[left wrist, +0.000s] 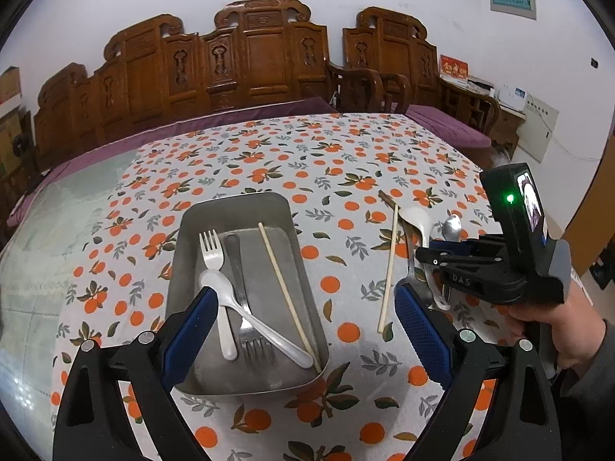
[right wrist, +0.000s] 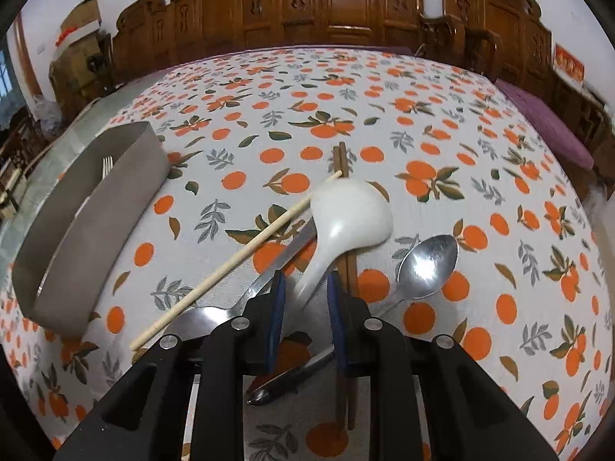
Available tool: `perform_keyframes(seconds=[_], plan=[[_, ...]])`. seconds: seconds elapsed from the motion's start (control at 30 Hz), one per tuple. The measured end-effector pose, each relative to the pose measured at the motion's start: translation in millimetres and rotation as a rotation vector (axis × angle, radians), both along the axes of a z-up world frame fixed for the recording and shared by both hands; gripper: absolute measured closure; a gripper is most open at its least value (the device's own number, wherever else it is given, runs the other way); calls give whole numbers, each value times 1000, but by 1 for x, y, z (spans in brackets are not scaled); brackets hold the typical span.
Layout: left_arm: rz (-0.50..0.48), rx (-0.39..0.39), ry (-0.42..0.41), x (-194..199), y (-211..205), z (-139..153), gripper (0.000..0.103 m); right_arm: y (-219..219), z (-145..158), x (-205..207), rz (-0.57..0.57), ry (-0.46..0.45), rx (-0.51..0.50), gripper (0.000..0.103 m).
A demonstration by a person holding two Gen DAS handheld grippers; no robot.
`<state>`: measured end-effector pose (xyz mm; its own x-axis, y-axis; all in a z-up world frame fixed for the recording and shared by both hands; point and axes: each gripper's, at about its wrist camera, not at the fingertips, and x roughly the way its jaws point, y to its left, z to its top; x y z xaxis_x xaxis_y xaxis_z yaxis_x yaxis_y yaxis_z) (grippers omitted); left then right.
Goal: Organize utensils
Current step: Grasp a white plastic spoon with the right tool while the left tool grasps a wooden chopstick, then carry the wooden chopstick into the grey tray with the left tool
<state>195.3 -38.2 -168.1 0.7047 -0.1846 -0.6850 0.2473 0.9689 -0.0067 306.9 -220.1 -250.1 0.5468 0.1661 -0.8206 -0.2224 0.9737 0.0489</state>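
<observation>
A metal tray (left wrist: 184, 246) holds two forks (left wrist: 212, 253), a white plastic spoon (left wrist: 230, 292) and a pale chopstick (left wrist: 286, 292). My left gripper (left wrist: 305, 332) hovers over its near end, wide open and empty. To the right on the cloth lie a second pale chopstick (right wrist: 238, 257), a white soup spoon (right wrist: 351, 213), two metal spoons (right wrist: 426, 265) and dark brown chopsticks (right wrist: 341, 161). My right gripper (right wrist: 307, 301) is low over this pile. The soup spoon's handle lies between its blue pads (right wrist: 278, 299) with a small gap left, so it is open. In the left wrist view the right gripper (left wrist: 434, 259) is at the right.
The table wears an orange-print cloth (right wrist: 442, 123), bare glass at its left (left wrist: 46, 238). Carved wooden benches (left wrist: 250, 61) with purple cushions line the far side. A person's hand (left wrist: 553, 326) holds the right gripper's handle at the table's near right.
</observation>
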Motion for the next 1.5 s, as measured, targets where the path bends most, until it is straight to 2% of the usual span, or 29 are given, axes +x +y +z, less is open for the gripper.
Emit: perform_keyframes(seconds=[0.13, 0.17, 0.27, 0.57, 0.83, 0.87, 0.93, 1.03, 1.2, 1.27, 1.47, 1.5], plan=[[-2, -6, 0, -1, -4, 0, 13, 5, -1, 0, 6, -9, -43, 79], [-3, -7, 0, -1, -5, 0, 13, 5, 0, -1, 4, -6, -40, 83], [-18, -15, 3, -2, -9, 0, 13, 0, 1, 1, -1, 5, -14, 93], [-76, 5, 12, -6, -32, -10, 14, -13, 19, -4, -6, -33, 65, 99], [-172, 22, 68, -3, -62, -31, 44, -32, 37, -6, -14, -77, 145, 99], [-178, 25, 74, -3, -64, -34, 46, -34, 39, -7, -16, -85, 153, 99], [-192, 30, 104, 1, -69, -43, 58, -37, 42, -8, -19, -96, 165, 99], [-204, 46, 129, 3, -75, -54, 67, -39, 45, -8, -17, -102, 179, 99], [-208, 68, 151, 8, -79, -64, 78, -36, 47, -10, -8, -107, 190, 99], [-205, 92, 159, 10, -81, -69, 78, -35, 47, -10, -5, -107, 191, 99], [-199, 111, 197, 14, -82, -82, 88, -34, 47, -11, -5, -107, 192, 99], [-198, 111, 200, 15, -81, -84, 94, -34, 47, -11, -4, -107, 191, 99]])
